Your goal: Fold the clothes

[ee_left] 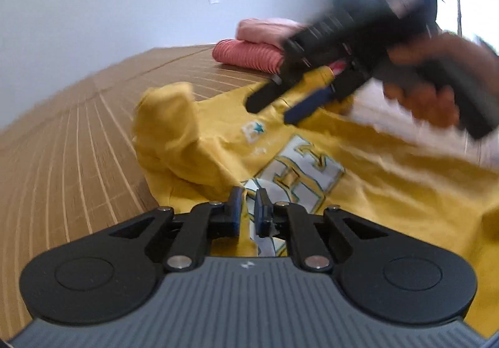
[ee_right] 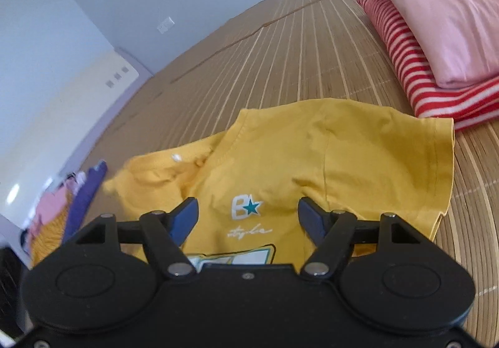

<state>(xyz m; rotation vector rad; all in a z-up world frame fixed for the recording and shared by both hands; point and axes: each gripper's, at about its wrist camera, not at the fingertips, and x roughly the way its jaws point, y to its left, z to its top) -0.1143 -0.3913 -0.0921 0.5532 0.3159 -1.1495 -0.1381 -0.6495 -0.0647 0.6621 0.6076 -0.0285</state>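
surface: bamboo mat point(ee_right: 312, 45) under everything, pale wall behind; it may lie on a bed or the floor, can't tell which.
spare pile: far left in my right view, loose clothes point(ee_right: 59, 207) in pink, purple and yellow, blurred, not sorted yet.
left tongs point(ee_left: 249, 207): clenched on a pinch of the yellow T-shirt point(ee_left: 358, 192) near the printed letters, cloth bunched between the pads.
shirt: spread on the mat in front of me, left sleeve point(ee_left: 165, 126) rucked up in a lump, right sleeve point(ee_right: 405, 160) lying flat.
right tongs point(ee_right: 248, 212): released, jaws wide, hovering over the chest logo point(ee_right: 246, 207), nothing gripped.
right hand point(ee_left: 430, 92): wrapped round the handle, tilted down toward the collar, motion-blurred.
done stack: right side, pink folded top point(ee_right: 436, 17) sitting on a red-striped folded top point(ee_right: 414, 67), just beside the right sleeve.
how to do it: probably grab the collar or shoulder with the right, pull taut against my left pinch, flatten the lumpy sleeve first, then fold.
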